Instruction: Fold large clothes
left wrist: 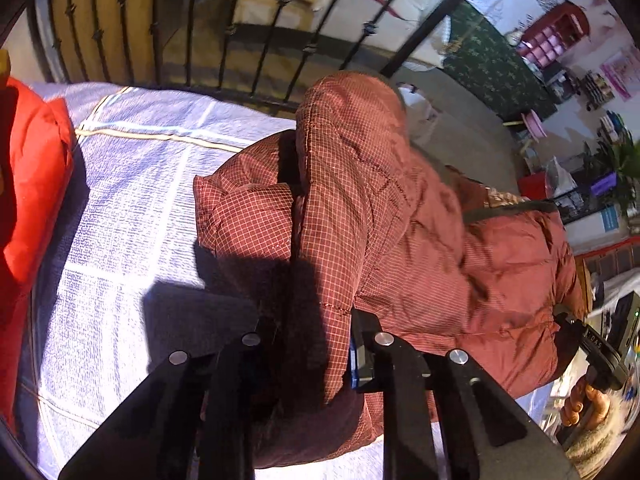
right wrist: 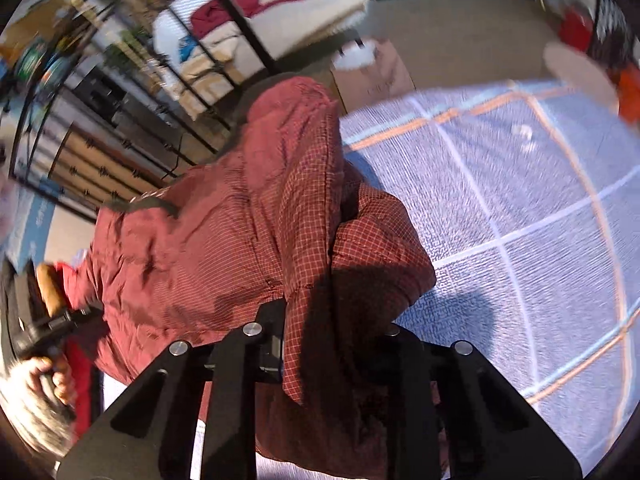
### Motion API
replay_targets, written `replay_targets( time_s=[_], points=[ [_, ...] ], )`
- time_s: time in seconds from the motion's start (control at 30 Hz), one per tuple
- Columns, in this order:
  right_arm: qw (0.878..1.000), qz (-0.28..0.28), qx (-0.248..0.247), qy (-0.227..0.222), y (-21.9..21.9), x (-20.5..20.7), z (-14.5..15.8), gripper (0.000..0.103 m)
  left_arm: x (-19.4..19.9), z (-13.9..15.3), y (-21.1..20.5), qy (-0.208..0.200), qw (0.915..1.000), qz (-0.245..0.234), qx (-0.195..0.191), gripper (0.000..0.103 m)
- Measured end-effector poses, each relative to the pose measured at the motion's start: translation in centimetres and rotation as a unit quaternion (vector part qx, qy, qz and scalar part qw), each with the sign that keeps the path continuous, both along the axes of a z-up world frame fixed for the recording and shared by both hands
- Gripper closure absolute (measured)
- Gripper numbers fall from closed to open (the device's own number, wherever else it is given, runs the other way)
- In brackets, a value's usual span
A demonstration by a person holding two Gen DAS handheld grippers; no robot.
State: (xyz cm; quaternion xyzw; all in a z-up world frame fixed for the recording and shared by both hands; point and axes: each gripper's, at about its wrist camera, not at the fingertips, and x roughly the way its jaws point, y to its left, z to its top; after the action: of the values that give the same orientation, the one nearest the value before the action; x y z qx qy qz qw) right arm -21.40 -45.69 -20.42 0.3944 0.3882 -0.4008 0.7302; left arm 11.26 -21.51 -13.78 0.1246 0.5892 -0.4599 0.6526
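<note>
A large rust-red checked padded jacket (left wrist: 384, 216) lies bunched on a bed with a lilac checked cover (left wrist: 132, 208). My left gripper (left wrist: 312, 352) is shut on a fold of the jacket's fabric, which rises between its fingers. In the right wrist view the same jacket (right wrist: 248, 224) stretches away toward the left. My right gripper (right wrist: 324, 344) is shut on another edge of it. The right gripper also shows at the far right of the left wrist view (left wrist: 600, 356), and the left gripper at the far left of the right wrist view (right wrist: 44, 328). The jacket hangs raised between the two grippers.
A red cushion (left wrist: 28, 184) lies at the bed's left edge. A black metal bed rail (left wrist: 272, 40) runs behind the bed. The lilac cover (right wrist: 520, 216) spreads to the right in the right wrist view. A cluttered room with shelves lies beyond.
</note>
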Motion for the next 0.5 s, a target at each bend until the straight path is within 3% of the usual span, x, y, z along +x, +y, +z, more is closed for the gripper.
replay_targets(
  time_s=[0.13, 0.3, 0.5],
  points=[
    [0.999, 0.017, -0.032, 0.008, 2.9, -1.1, 3.1, 0.081, -5.1, 2.8, 0.1, -0.026, 0.9972, -0.068, -0.018, 0.084],
    [0.998, -0.017, -0.049, 0.018, 5.8, -7.0, 6.0, 0.082, -10.6, 4.7, -2.0, -0.019, 0.9904, -0.133, -0.032, 0.084],
    [0.991, -0.104, -0.081, 0.031, 8.0, -16.2, 9.4, 0.082, -17.9, 6.6, -10.0, -0.029, 0.9684, -0.240, -0.060, 0.084]
  ],
)
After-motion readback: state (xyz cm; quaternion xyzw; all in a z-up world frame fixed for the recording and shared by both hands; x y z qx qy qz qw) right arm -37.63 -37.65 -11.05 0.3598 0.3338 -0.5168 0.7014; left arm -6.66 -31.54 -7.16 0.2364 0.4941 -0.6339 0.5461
